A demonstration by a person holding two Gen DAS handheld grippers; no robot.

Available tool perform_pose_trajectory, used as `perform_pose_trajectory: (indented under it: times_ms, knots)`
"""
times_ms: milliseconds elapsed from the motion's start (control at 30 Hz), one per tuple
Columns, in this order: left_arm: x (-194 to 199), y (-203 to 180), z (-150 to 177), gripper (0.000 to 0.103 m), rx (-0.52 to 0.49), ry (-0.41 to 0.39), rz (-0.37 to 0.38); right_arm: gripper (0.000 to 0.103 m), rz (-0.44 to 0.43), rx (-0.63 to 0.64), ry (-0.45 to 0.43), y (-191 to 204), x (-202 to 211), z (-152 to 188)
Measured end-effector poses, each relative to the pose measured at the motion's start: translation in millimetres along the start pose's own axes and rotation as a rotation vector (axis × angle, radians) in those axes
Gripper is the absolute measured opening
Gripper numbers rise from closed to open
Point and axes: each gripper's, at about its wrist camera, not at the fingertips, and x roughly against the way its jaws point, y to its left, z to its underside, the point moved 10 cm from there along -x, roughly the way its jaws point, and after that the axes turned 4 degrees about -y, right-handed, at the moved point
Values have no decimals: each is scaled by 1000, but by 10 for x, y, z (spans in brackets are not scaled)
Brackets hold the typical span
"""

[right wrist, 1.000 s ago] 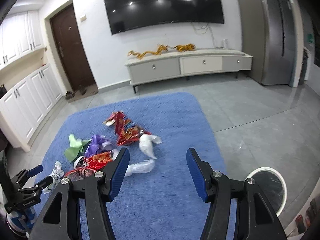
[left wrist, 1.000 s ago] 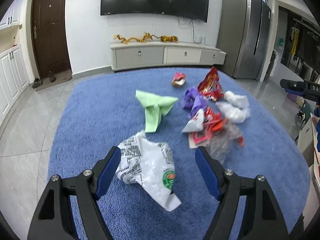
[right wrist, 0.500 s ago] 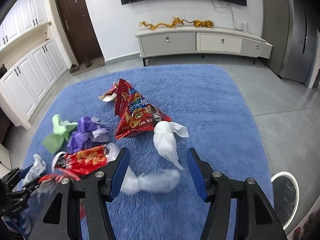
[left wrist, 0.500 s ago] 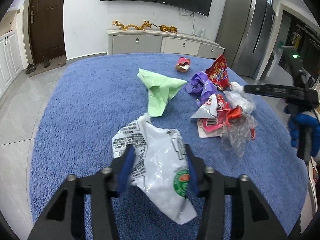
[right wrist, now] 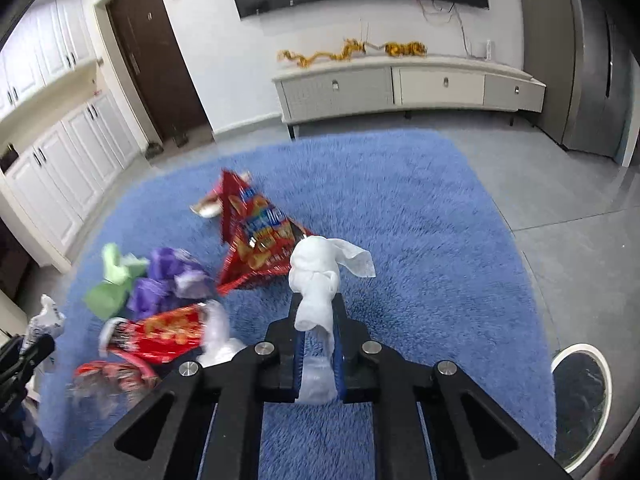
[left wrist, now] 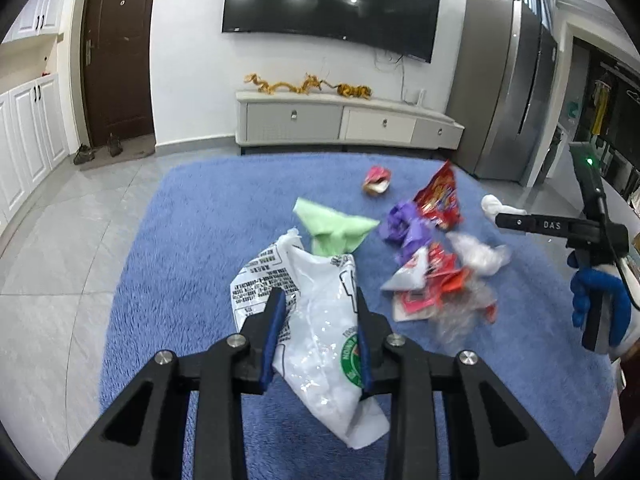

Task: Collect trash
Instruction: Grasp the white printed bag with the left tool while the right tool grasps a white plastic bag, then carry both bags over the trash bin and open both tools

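Observation:
My left gripper (left wrist: 318,300) is shut on a white printed plastic bag (left wrist: 316,320) that hangs over the blue rug (left wrist: 180,260). My right gripper (right wrist: 316,304) is shut on a crumpled white tissue (right wrist: 320,276), also above the rug (right wrist: 420,220). More trash lies on the rug: a green wrapper (left wrist: 336,228), a purple wrapper (left wrist: 406,224), a red chip bag (right wrist: 256,236), a red snack packet (right wrist: 168,330), clear plastic (left wrist: 476,254) and a small pink wrapper (left wrist: 376,180).
A round white-rimmed bin (right wrist: 580,400) stands on the grey tiles at the right of the rug. A low TV cabinet (left wrist: 344,124) stands against the far wall, a grey fridge (left wrist: 508,96) to its right, white cupboards (right wrist: 60,152) at the left.
Both grippers have gone from open to shut: the left closed on the white plastic bag, the right moved in over the pile and closed on the white tissue.

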Motion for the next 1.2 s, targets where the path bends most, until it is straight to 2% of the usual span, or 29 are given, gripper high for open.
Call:
perform_pose_trajectory:
  times_ms: [267,600,900,1200]
  knots:
    - [288,-552,-223,30,-28,-37,56,11,-38,-48,-102,-56,785,-30]
    - [371,-1680,-298,30,-188,-72,80,11,-13,-112,-158,-459,1566,298]
    - [133,-2849,-188,30,-344,-31,184,11,101,-223,-205,-1264,1992,592]
    - [-538,-4047,-76,30,-395,123,354,11,204,-434,-189,-2406,2003,969]
